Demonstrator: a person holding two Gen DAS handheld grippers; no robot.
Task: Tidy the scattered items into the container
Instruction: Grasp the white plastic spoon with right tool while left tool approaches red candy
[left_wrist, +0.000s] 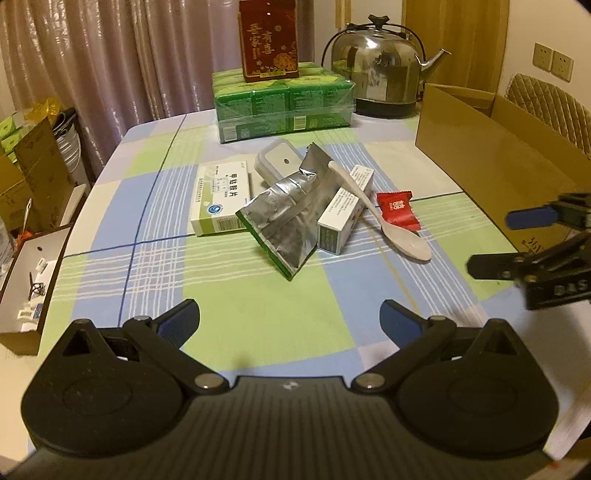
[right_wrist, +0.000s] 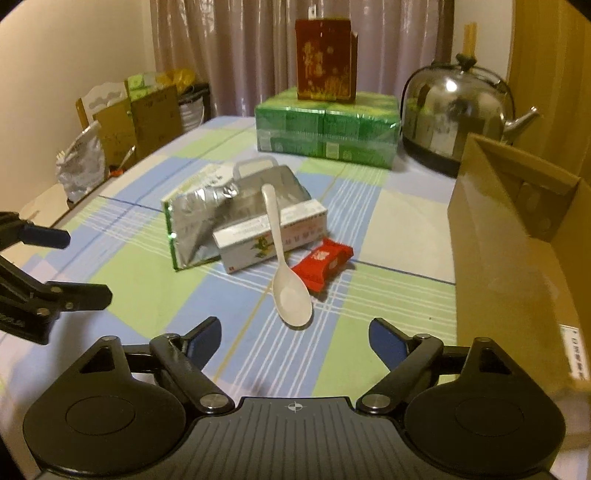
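Observation:
A pile lies mid-table: a white spoon (right_wrist: 284, 266) leaning on a white medicine box (right_wrist: 266, 236), a red candy packet (right_wrist: 323, 264), a silver foil pouch (left_wrist: 284, 218), a green-and-white pill box (left_wrist: 221, 199) and a small white lidded tub (left_wrist: 279, 160). The open cardboard box (right_wrist: 517, 236) stands at the right. My right gripper (right_wrist: 295, 330) is open just short of the spoon's bowl, with nothing between its fingers. My left gripper (left_wrist: 290, 314) is open and empty, in front of the foil pouch.
At the back stand a green tissue pack (left_wrist: 282, 107) with a red carton (left_wrist: 267, 40) on top and a steel kettle (left_wrist: 380, 70). Cardboard boxes (left_wrist: 33, 173) and clutter sit beyond the table's left edge. A chair back (left_wrist: 546, 103) rises behind the container.

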